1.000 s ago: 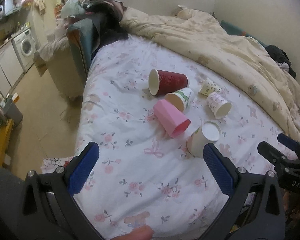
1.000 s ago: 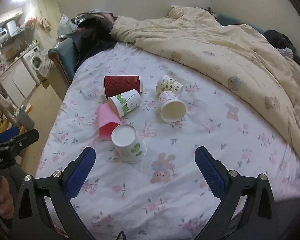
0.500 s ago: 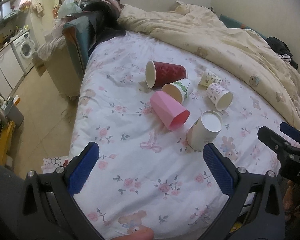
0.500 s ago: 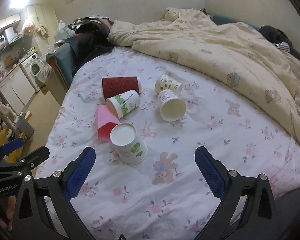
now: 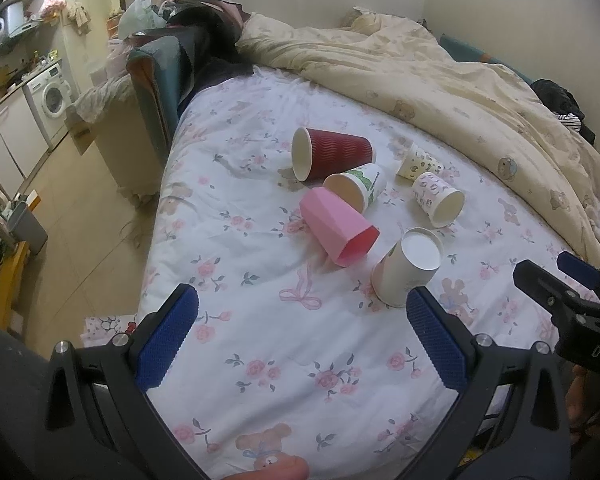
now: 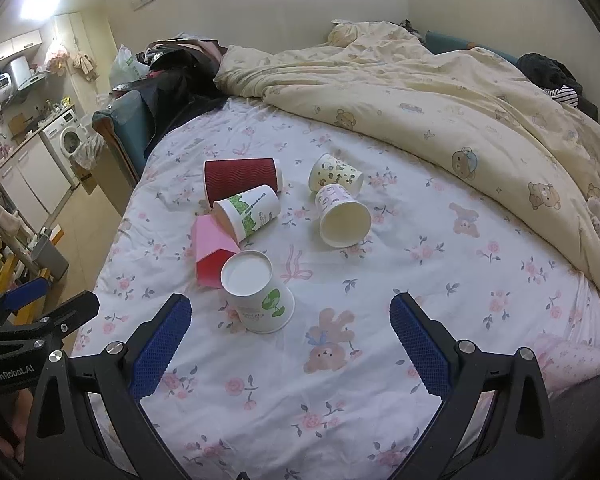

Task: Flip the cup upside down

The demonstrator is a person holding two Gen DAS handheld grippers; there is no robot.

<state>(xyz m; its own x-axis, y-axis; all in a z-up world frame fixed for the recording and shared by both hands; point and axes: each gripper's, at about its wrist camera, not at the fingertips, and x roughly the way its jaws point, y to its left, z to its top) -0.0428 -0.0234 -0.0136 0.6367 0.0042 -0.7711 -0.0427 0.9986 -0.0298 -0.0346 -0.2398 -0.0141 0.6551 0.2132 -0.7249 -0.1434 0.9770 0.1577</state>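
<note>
The bed [image 6: 440, 280] is the largest risk here: its floral sheet is soft and rumpled, so a cup set mouth-down could tilt or topple, I judge. The cream duvet [image 6: 460, 112] lies well apart from the work.

Six cups sit mid-bed. The red ribbed cup [image 6: 240, 178], pink cup [image 6: 210, 254], green-print cup [image 6: 248, 214], pale pink-print cup [image 6: 342, 216] and small cartoon cup [image 6: 334, 174] lie on their sides (several touching, so grabbing one may roll its neighbour). The white cup with a green logo [image 6: 260, 296] is already upside down, leaning slightly, just beside the pink one.

The right hand-held gripper [image 6: 288, 340] and the left hand-held gripper [image 5: 300, 332] both hover wide apart, empty. A thin paper wall could crush under a hard squeeze.
</note>
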